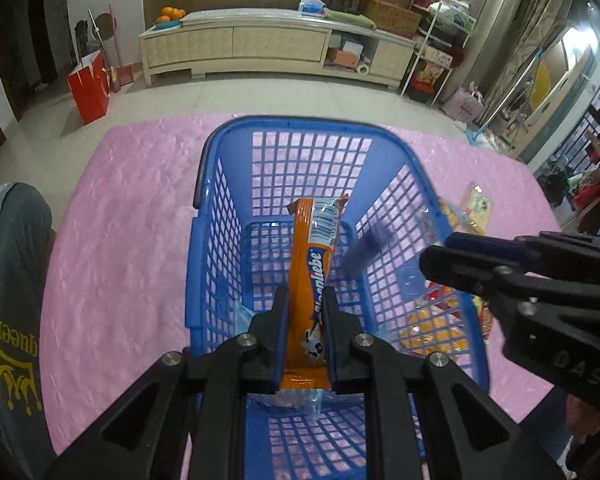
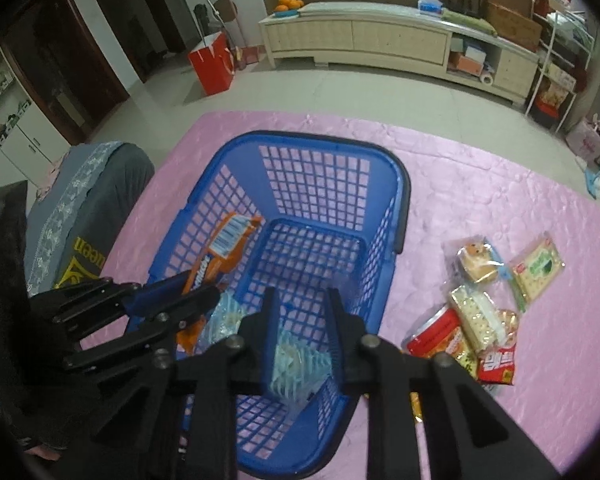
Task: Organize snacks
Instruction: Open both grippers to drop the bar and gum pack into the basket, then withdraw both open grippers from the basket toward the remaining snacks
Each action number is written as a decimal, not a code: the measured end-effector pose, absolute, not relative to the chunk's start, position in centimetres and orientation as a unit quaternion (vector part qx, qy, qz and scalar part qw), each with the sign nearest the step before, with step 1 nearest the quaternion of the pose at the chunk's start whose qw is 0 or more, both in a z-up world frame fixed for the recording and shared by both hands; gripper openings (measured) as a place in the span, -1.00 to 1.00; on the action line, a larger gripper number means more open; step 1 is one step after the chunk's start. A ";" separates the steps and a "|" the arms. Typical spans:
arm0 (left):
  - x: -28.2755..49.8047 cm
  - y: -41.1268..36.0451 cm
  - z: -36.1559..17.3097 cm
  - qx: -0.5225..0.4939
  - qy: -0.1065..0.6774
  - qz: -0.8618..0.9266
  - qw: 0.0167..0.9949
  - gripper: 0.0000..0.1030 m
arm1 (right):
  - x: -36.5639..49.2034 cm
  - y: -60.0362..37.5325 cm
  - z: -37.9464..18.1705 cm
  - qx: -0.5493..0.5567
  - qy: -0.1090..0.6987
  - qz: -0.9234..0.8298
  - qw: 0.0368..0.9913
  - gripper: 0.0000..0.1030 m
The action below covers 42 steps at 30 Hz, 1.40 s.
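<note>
Black plastic, left gripper [image 1: 305, 334]: its jaws are clamped on the lower part of an orange snack pack [image 1: 310, 272], which stands up lengthwise between the pads over the inside of the basket.
Orange snack pack: long wrapper with white lettering and a barcode patch near its far end; in the right wrist view it slants along the basket's left wall, its lower part hidden behind the left gripper.
Right gripper [image 2: 300, 334]: its jaws have a clear, pale blue-tinted wrapped snack [image 2: 296, 364] between them, and the pads appear to press its sides; it hangs just inside the near end of the basket.
Clear wrapped snack, second one [image 2: 228, 320]: a similar crinkled packet lies on the basket floor, near the left gripper.
Blue basket [image 2: 396, 204]: lattice plastic with a dark rim handle; it sits on the counter, with both grippers reaching in from the near side.
Pink cloth on the counter [image 2: 480, 184]: quilted and wrinkled, covering the whole top.
Loose snacks on the counter [image 2: 480, 312]: a cluster to the right of the basket, well outside it; a red pack [image 2: 498, 366], a red-rimmed tub [image 2: 436, 334], cracker packs, a small bun in clear wrap [image 2: 478, 266] and a green-and-white flat pack [image 2: 538, 270].
Grey garment with yellow print [image 1: 12, 300]: at the counter's left edge.
Red paper bag [image 2: 212, 66]: stands on the tiled floor beyond.
Cream cabinet [image 1: 236, 46]: along the far wall, with a bowl of oranges [image 1: 170, 16] on top.
</note>
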<state>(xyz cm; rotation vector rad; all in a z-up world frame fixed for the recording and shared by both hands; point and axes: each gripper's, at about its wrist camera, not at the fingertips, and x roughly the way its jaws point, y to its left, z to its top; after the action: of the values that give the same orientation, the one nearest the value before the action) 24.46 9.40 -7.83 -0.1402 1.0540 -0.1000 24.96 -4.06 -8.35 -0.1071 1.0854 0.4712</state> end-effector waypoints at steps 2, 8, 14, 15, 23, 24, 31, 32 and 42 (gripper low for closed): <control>24.7 9.4 -8.2 -0.071 0.508 -0.055 0.857 -0.73 | 25.2 -3.9 -8.6 -0.056 0.513 0.218 0.828 -0.48; 24.9 9.2 -8.3 -0.064 0.507 -0.061 0.858 -0.73 | 25.4 -3.7 -8.9 -0.067 0.513 0.213 0.829 -0.48; 25.3 10.1 -8.3 -0.076 0.499 -0.057 0.861 -0.68 | 25.4 -3.8 -8.6 -0.081 0.504 0.208 0.834 -0.48; 25.3 10.2 -8.2 -0.077 0.496 -0.061 0.863 -0.66 | 25.3 -3.8 -8.6 -0.082 0.502 0.207 0.836 -0.48; 24.9 10.2 -7.6 -0.081 0.479 -0.053 0.872 0.05 | 24.8 -4.5 -8.8 -0.090 0.500 0.198 0.838 -0.48; 24.6 10.1 -7.4 -0.083 0.478 -0.055 0.873 0.05 | 24.7 -4.6 -8.7 -0.090 0.499 0.197 0.839 -0.48; 23.1 9.2 -5.9 -0.066 0.468 -0.053 0.879 0.26 | 23.8 -6.1 -7.8 -0.089 0.499 0.184 0.842 -0.34; 22.7 9.1 -5.5 -0.063 0.466 -0.052 0.881 0.29 | 23.6 -6.4 -7.7 -0.087 0.497 0.181 0.844 -0.18; 20.6 6.5 -3.3 -0.036 0.449 -0.056 0.891 0.50 | 21.4 -10.8 -5.4 -0.062 0.472 0.161 0.864 0.37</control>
<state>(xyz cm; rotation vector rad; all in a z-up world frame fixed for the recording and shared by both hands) 20.57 6.47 -3.31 -0.0738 0.9311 -0.1168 21.44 -10.80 -5.42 -0.1309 0.9898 0.3369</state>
